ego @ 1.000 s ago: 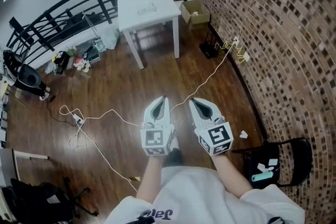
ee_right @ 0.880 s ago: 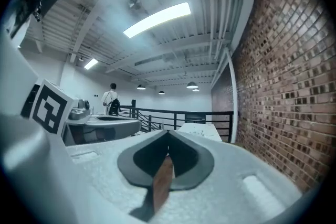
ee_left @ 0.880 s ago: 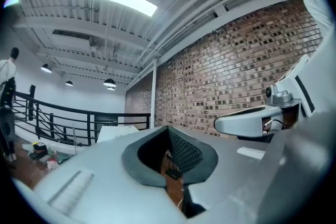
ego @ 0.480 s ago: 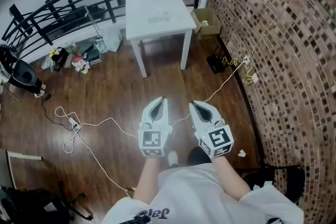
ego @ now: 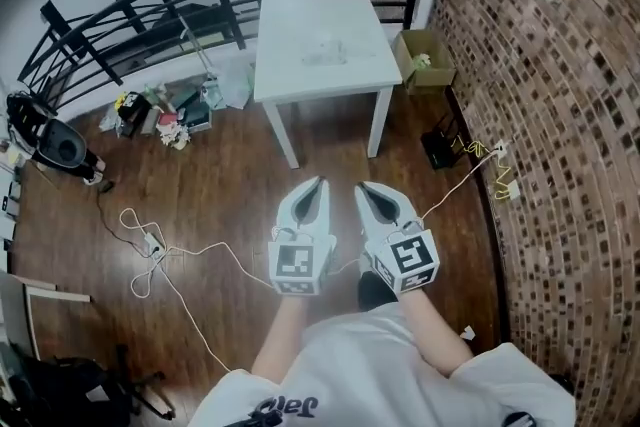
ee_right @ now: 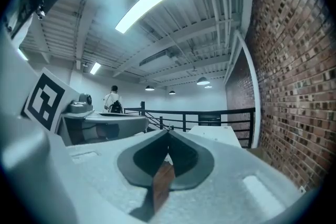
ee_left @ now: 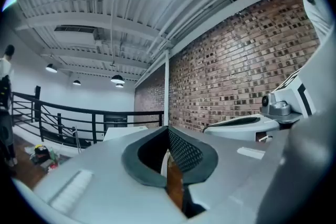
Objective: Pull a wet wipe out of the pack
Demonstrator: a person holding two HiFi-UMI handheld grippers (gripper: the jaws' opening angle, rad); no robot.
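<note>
A white square table (ego: pixel 290 65) stands ahead by the railing, also seen in the left gripper view (ee_left: pixel 122 132) and in the right gripper view (ee_right: pixel 216 134). A small pale pack-like thing (ego: pixel 323 52) lies on its top, too small to make out. My left gripper (ego: pixel 318 183) and right gripper (ego: pixel 362 187) are held side by side over the wooden floor, short of the table and pointing towards it. Both are shut with nothing between the jaws, as the left gripper (ee_left: pixel 168 128) and the right gripper (ee_right: pixel 168 132) show in their own views.
A black railing (ego: pixel 150 0) runs behind the table and a brick wall (ego: pixel 560 115) stands on the right. A cardboard box (ego: pixel 422 58) sits by the table. White cables (ego: pixel 150 245) trail over the floor, with clutter (ego: pixel 165 110) by the railing. A person (ee_right: pixel 112 101) stands far off.
The table and railing have come nearer in the head view as I walk towards them. Both grippers have stayed shut and side by side.
</note>
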